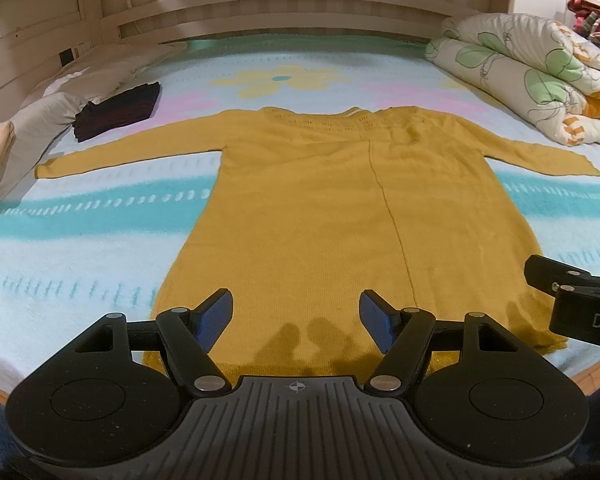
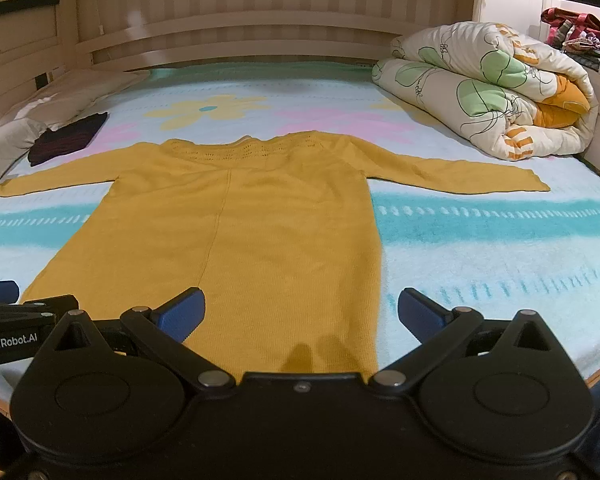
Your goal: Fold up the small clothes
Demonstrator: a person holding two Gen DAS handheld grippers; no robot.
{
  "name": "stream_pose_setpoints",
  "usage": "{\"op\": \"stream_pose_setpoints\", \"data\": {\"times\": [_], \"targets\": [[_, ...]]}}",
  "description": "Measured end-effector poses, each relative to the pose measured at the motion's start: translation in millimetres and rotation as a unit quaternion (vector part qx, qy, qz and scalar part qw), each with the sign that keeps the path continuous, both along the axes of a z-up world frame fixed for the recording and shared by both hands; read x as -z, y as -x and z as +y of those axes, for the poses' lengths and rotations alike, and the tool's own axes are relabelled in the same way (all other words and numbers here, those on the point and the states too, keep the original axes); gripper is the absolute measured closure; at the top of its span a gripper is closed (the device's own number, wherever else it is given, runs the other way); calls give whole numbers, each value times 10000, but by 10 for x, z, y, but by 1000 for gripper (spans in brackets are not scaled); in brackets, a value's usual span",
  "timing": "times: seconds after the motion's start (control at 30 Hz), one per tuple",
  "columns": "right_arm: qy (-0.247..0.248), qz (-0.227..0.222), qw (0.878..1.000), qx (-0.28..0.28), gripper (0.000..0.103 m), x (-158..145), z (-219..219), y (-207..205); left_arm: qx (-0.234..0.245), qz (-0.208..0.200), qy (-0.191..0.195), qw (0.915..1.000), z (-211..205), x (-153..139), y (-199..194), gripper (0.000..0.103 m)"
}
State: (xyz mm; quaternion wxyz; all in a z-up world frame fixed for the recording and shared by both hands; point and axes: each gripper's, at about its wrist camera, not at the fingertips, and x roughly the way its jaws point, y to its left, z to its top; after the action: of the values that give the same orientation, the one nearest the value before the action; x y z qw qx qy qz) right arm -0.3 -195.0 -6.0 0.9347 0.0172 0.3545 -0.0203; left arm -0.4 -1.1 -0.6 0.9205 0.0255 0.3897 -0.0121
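A mustard-yellow knitted long-sleeved top (image 1: 320, 208) lies flat on the bed, sleeves spread to both sides, hem toward me; it also shows in the right wrist view (image 2: 240, 232). My left gripper (image 1: 296, 320) is open and empty, just above the hem near its middle. My right gripper (image 2: 300, 316) is open and empty above the hem's right corner. The right gripper's body shows at the right edge of the left wrist view (image 1: 580, 304).
The bed has a light blue flowered sheet (image 1: 100, 240). A folded dark maroon garment (image 1: 118, 110) lies at the far left beside pillows (image 1: 40, 120). A rolled floral duvet (image 2: 492, 88) fills the far right corner. A wooden headboard (image 1: 280, 4) stands behind.
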Motion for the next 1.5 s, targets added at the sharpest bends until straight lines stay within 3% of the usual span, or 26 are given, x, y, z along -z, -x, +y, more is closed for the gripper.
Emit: {"op": "stream_pose_setpoints", "data": {"times": [0.47, 0.73, 0.8, 0.9, 1.0, 1.13, 1.2, 1.27, 1.37, 1.5], "targets": [[-48, 23, 10000, -16, 1, 12, 23, -9, -29, 141, 79, 9999, -22, 44, -31, 34], [-141, 67, 9999, -13, 1, 14, 9, -20, -46, 435, 158, 9989, -20, 117, -67, 35], [-168, 78, 9998, -29, 1, 19, 6, -17, -114, 592, 208, 9980, -10, 132, -68, 48], [-222, 117, 9997, -52, 1, 17, 3, -25, -229, 774, 355, 9961, 38, 144, -77, 51], [-411, 157, 9990, -101, 1, 14, -27, -29, -246, 843, 550, 9946, 79, 167, -89, 53], [-814, 292, 9962, -112, 1, 2, -141, -74, -232, 607, 654, 9957, 57, 166, -119, 53], [-1044, 422, 9936, -59, 6, -6, -231, -127, -161, 631, 567, 9963, 20, 134, -163, 54], [-1345, 568, 9893, -37, 19, -20, -344, -199, -85, 709, 457, 9964, -21, 106, -236, 54], [-1746, 746, 9817, 142, 20, -54, -570, -345, -88, 735, 309, 9968, -76, 43, -391, 54], [-1759, 707, 9807, 473, 20, -185, -978, -655, -40, 711, 311, 9970, -133, -74, -698, 54]]}}
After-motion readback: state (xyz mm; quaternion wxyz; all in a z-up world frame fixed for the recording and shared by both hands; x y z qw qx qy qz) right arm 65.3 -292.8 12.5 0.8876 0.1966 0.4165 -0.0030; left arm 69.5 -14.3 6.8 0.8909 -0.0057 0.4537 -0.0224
